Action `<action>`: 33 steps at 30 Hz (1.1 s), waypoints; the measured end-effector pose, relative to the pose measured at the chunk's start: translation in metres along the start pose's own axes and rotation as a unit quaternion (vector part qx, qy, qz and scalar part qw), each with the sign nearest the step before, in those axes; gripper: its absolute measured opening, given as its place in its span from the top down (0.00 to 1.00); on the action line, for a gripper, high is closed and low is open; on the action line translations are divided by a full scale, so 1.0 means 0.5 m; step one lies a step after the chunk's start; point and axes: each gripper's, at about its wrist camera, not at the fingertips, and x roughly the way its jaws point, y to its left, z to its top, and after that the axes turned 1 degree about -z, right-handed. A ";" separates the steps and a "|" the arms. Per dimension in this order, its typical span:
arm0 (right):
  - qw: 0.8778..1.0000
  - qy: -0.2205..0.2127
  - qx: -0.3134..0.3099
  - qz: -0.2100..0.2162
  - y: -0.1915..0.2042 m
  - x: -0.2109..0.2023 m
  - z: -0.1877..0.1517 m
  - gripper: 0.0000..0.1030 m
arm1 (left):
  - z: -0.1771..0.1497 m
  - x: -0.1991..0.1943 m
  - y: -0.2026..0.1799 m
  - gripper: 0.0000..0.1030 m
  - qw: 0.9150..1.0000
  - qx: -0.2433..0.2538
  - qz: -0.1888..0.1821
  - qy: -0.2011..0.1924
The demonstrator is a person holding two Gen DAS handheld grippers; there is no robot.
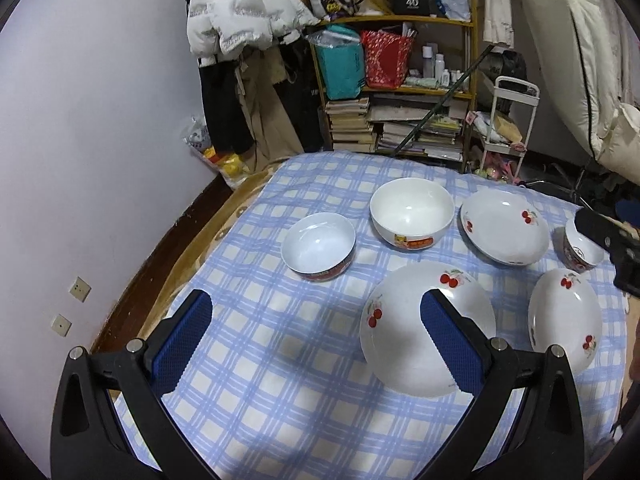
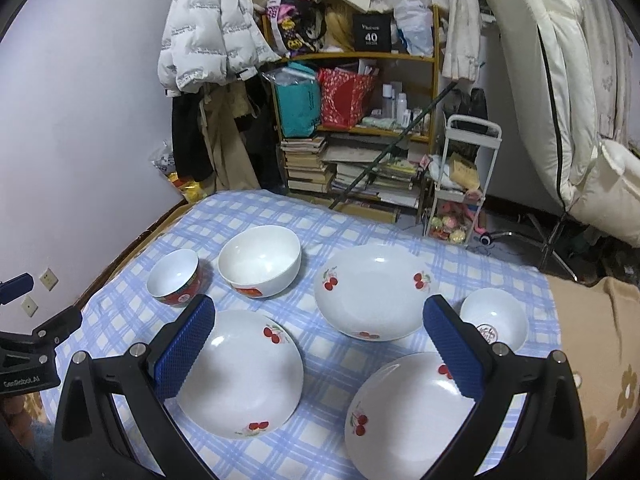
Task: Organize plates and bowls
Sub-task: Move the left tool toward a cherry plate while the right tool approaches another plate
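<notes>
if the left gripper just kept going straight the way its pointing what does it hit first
Probably the blue checked tablecloth: the open left gripper tilts down at bare cloth between its fingers. The near cherry plate lies just right of that line, behind the right finger, and the red-banded bowl sits farther on. Depth is unclear.

From my left wrist view, the right gripper (image 1: 612,248) hides part of the small bowl (image 1: 580,250) near the tablecloth's (image 1: 280,360) right edge; its finger spacing is unreadable there.

left tool (image 1: 316,344) spread wide, right tool (image 2: 318,346) spread wide, both empty
</notes>
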 end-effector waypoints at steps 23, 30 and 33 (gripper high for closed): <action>0.994 0.101 -0.026 0.018 0.007 0.213 -0.077 0.07 | -0.063 0.261 -0.030 0.01 0.992 -0.016 0.004 0.127; 0.990 0.134 -0.044 0.028 0.023 0.264 -0.105 0.08 | -0.083 0.303 -0.031 0.01 0.987 -0.017 -0.014 0.159; 0.987 0.150 -0.050 0.030 0.028 0.284 -0.117 0.08 | -0.091 0.323 -0.031 0.01 0.984 -0.022 -0.023 0.176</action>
